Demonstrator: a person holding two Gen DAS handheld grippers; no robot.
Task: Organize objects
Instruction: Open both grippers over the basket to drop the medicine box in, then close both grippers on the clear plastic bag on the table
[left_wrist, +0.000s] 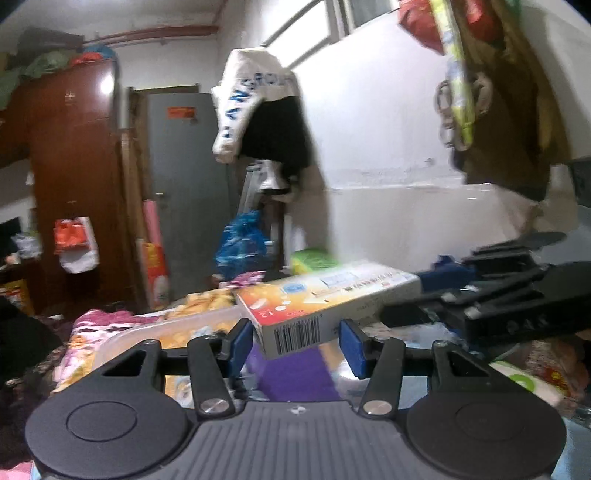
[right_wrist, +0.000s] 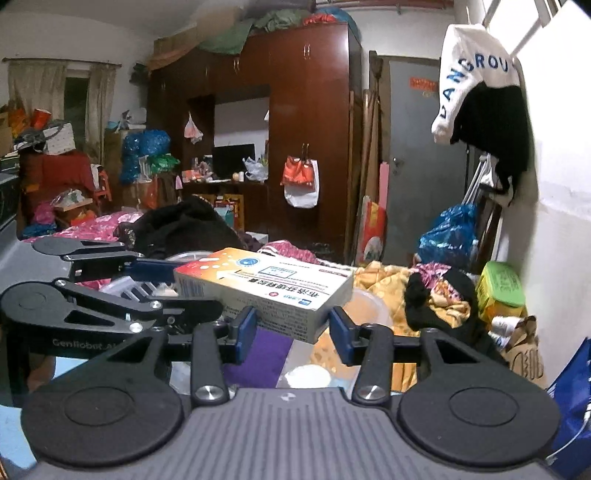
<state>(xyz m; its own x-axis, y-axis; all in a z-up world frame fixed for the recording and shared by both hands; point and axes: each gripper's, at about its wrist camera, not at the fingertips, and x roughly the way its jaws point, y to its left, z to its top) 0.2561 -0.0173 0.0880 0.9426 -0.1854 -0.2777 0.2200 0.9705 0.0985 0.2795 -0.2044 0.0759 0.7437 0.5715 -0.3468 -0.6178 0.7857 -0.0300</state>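
An orange and white medicine box (left_wrist: 325, 295) is held in the air between both grippers. My left gripper (left_wrist: 295, 341) has its blue pads at the box's barcode end, left pad touching, right pad a little off. My right gripper (right_wrist: 291, 328) is shut on the other end of the same box (right_wrist: 266, 284). In the left wrist view the right gripper (left_wrist: 436, 291) reaches in from the right. In the right wrist view the left gripper (right_wrist: 162, 284) reaches in from the left. A clear plastic container (left_wrist: 166, 332) and a purple item (right_wrist: 258, 354) lie below.
A cluttered bed with patterned orange and pink bedding (right_wrist: 384, 280) lies below. A dark wooden wardrobe (right_wrist: 306, 129), a grey door (right_wrist: 417, 166), a blue plastic bag (right_wrist: 447, 236), a green box (right_wrist: 498, 291) and hanging clothes (right_wrist: 480, 96) by the white wall surround it.
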